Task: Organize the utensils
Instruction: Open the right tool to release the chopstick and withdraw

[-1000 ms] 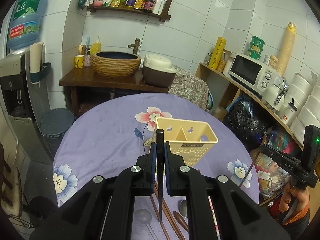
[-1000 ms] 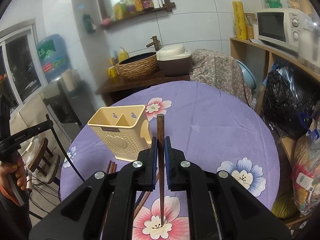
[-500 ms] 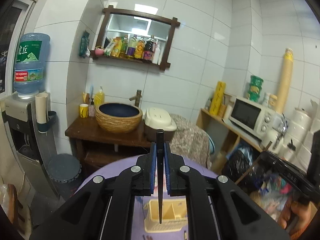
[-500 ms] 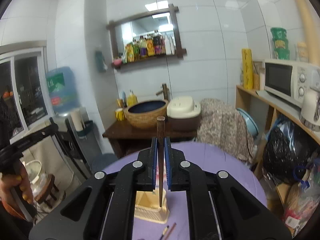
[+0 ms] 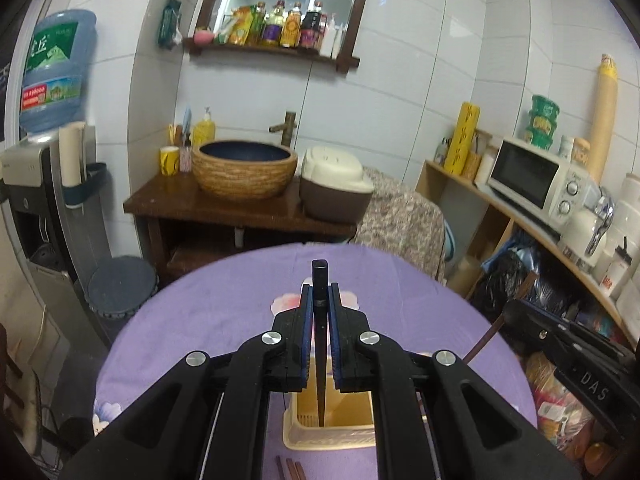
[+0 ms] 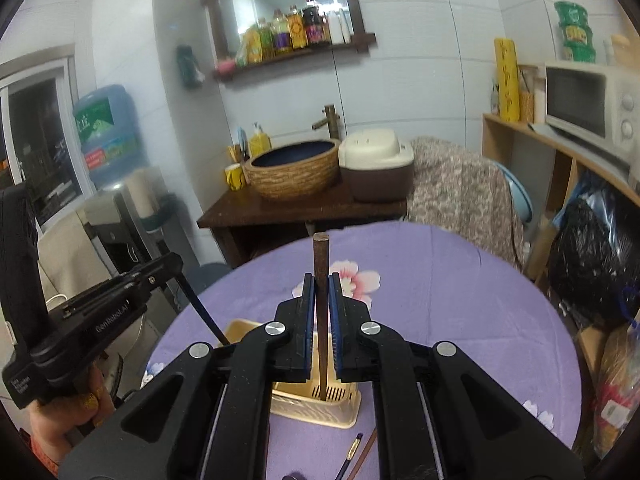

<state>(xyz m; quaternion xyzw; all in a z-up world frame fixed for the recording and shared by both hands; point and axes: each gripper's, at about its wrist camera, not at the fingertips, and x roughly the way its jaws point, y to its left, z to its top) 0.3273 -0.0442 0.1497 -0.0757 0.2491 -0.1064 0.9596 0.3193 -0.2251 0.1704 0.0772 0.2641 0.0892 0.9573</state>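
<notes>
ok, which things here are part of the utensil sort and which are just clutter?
Job:
left gripper, black chopstick
right gripper, brown chopstick
yellow holder
loose chopsticks

Clutter:
basin
rice cooker
microwave
water jug

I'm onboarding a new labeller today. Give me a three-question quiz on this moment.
1. True or false: the left gripper is shut on a black chopstick.
2. What does the right gripper hold? A) steel spoon B) brown wooden chopstick C) nothing
3. Fill in: both chopstick tips point down over the cream plastic utensil ____ on the purple floral tablecloth.

Key: 1 true; 2 B; 3 holder.
</notes>
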